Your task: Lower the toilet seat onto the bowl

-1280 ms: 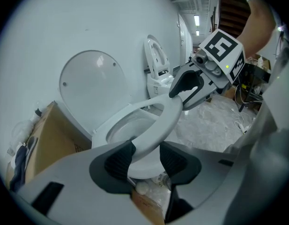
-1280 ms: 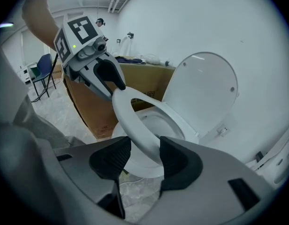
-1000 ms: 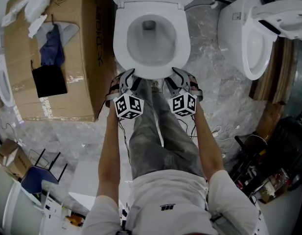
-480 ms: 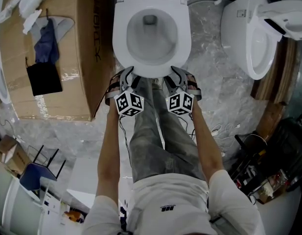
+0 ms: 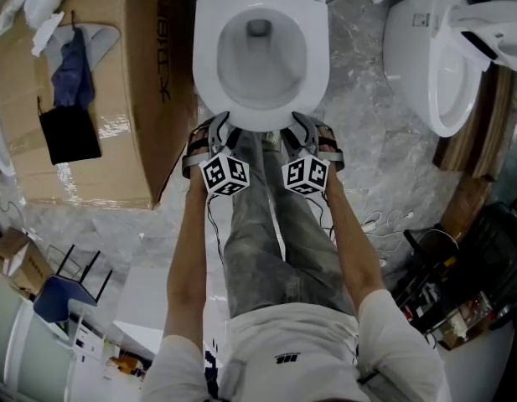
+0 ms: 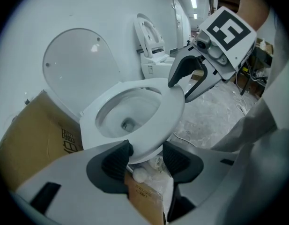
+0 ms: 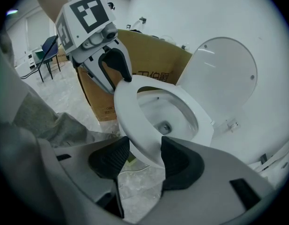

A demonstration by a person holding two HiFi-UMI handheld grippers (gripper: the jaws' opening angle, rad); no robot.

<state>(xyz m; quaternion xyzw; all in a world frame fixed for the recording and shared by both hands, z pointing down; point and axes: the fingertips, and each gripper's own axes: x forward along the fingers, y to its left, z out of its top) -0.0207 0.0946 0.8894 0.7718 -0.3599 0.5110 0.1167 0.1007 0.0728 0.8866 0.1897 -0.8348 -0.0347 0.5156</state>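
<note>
A white toilet seat (image 5: pixel 209 74) lies low over the bowl (image 5: pixel 260 61), and the round lid (image 6: pixel 78 64) stands upright behind it. My left gripper (image 5: pixel 218 129) is at the left of the seat's front rim. In the left gripper view (image 6: pixel 146 156) its jaws have just been opening, and the rim sits between the dark pads (image 6: pixel 115 161) without being squeezed. My right gripper (image 5: pixel 302 129) straddles the rim's right front. In the right gripper view (image 7: pixel 144 156) its jaws stand equally wide around the rim.
A big cardboard box (image 5: pixel 116 141) with a blue cloth and a black item on it stands close on the left. A second toilet (image 5: pixel 442 57) is at the right. The person's legs (image 5: pixel 275 241) are under the grippers. Cables (image 5: pixel 384 223) lie on the floor at the right, and a blue chair (image 5: pixel 61 301) stands lower left.
Both grippers have sunk a little at the seat's front rim, and their marker cubes have drawn slightly closer together. The seat's outline from above looks the same.
</note>
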